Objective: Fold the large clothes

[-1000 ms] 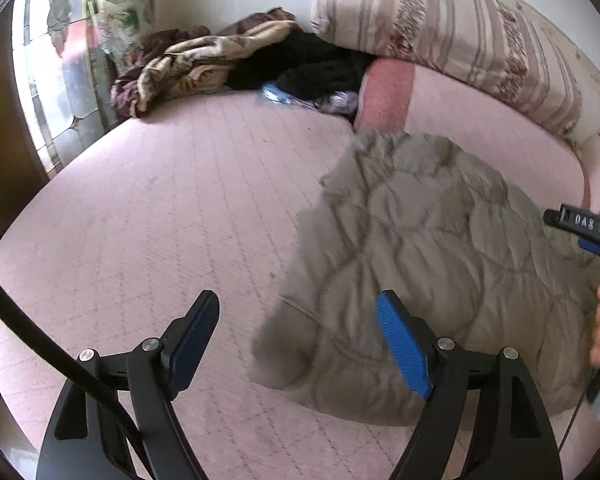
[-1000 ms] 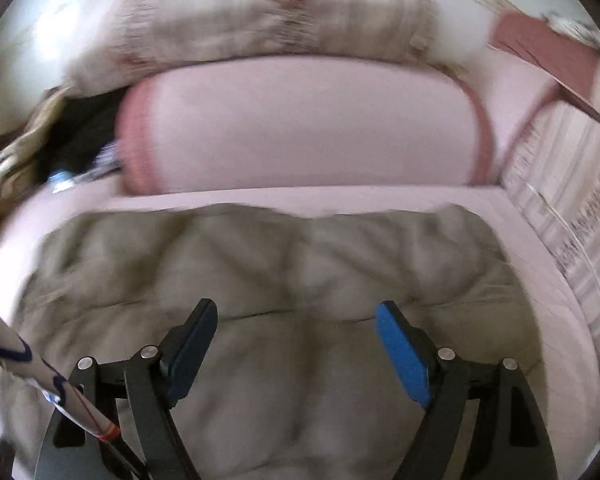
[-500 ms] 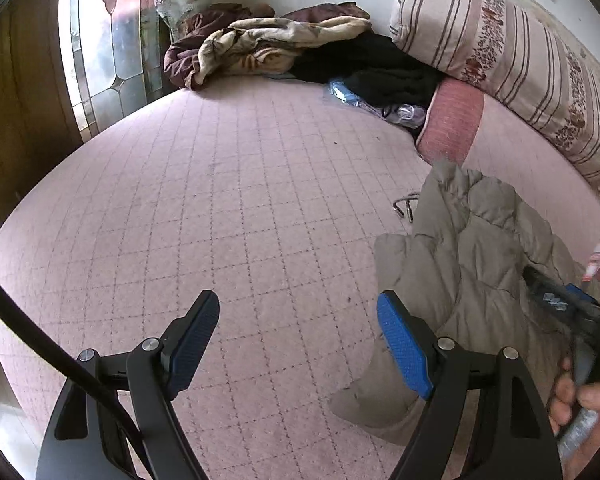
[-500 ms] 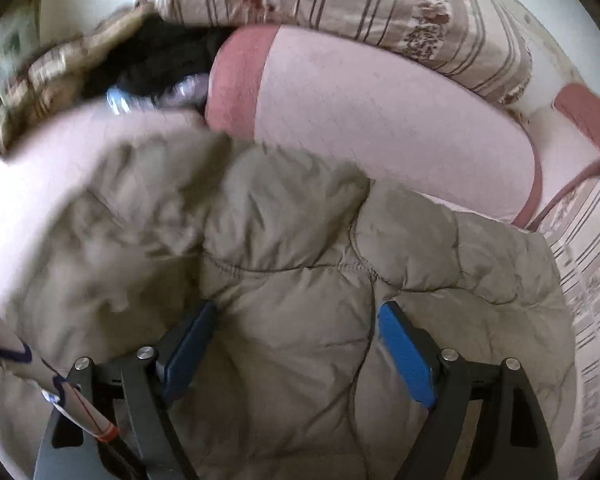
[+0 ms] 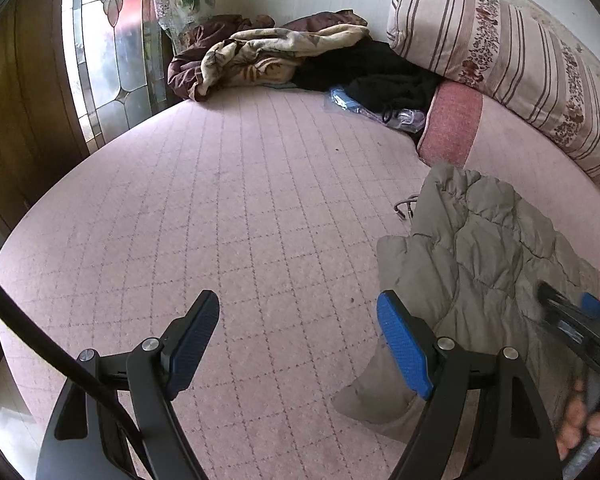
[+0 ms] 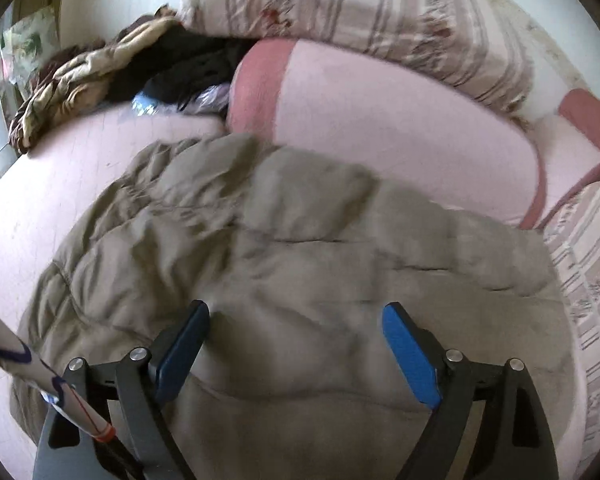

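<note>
Olive padded jacket (image 5: 480, 264) lies crumpled on the pink bed (image 5: 240, 200) — right of the left claw (image 5: 300, 344), spread, empty. Right claw (image 6: 296, 348) spread over the jacket's middle — gripping nothing.

No readable text, labels, brands, numbers — either wrist view.

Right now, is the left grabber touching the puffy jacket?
Cannot tell. In the left wrist view the left gripper is open; one finger overlaps the jacket's edge, hiding any contact or gap.
</note>
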Tool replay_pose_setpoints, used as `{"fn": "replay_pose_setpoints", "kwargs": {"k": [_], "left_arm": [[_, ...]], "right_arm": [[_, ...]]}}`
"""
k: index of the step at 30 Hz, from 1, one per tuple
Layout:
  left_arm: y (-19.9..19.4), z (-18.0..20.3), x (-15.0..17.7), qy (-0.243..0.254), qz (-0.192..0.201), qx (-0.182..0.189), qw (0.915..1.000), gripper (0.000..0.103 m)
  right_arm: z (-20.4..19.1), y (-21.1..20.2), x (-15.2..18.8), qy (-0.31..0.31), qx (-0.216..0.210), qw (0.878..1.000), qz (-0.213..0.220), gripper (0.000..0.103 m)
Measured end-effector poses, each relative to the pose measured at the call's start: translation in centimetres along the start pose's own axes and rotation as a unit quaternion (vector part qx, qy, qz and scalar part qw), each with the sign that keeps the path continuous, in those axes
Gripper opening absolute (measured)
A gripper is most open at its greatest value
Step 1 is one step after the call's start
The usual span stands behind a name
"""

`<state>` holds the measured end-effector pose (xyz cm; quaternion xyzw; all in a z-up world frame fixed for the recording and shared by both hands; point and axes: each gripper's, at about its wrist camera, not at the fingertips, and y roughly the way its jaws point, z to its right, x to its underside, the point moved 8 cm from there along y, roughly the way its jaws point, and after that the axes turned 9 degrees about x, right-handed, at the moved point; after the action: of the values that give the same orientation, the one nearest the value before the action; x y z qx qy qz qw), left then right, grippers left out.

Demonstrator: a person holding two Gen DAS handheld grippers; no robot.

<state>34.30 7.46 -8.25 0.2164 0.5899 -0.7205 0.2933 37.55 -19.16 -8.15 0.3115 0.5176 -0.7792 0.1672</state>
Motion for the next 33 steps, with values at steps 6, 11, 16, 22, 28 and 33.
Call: {"fn": "replay_pose_setpoints", "kwargs": {"k": [6, 11, 16, 22, 28, 33], "left_arm": [[0.1, 0.2, 0.3, 0.004, -0.003, 0.0, 1.0, 0.08], [0.2, 0.4, 0.6, 0.007, -0.008, 0.0, 0.9999, 0.08], [0.0, 1.1, 0.7, 0.015, -0.004, 0.003, 0.9999, 0.08], [1.0, 2.1, 1.0, 0.026, -0.015, 0.005, 0.9995, 0.08], [2.4, 2.5, 1.4, 0.026, -0.032, 0.002, 0.9992, 0.08], [2.0, 2.4, 1.6, 0.024, -0.031, 0.005, 0.9992, 0.08]], "right_arm": [[9.4, 1.6, 5.5, 0.029, 0.046, 0.998, -0.036, 0.091], [19.3, 4.3, 8.4, 0.109, 0.119, 0.984, -0.082, 0.093], [24.4, 5.0, 6.3, 0.179, 0.138, 0.97, -0.084, 0.061], [24.8, 10.6, 3.1, 0.177, 0.145, 0.968, -0.098, 0.054], [27.3, 14.2, 3.0, 0.194, 0.176, 0.957, -0.122, 0.059], [28.9, 9.9, 4.8, 0.209, 0.17, 0.959, -0.092, 0.063]]}}
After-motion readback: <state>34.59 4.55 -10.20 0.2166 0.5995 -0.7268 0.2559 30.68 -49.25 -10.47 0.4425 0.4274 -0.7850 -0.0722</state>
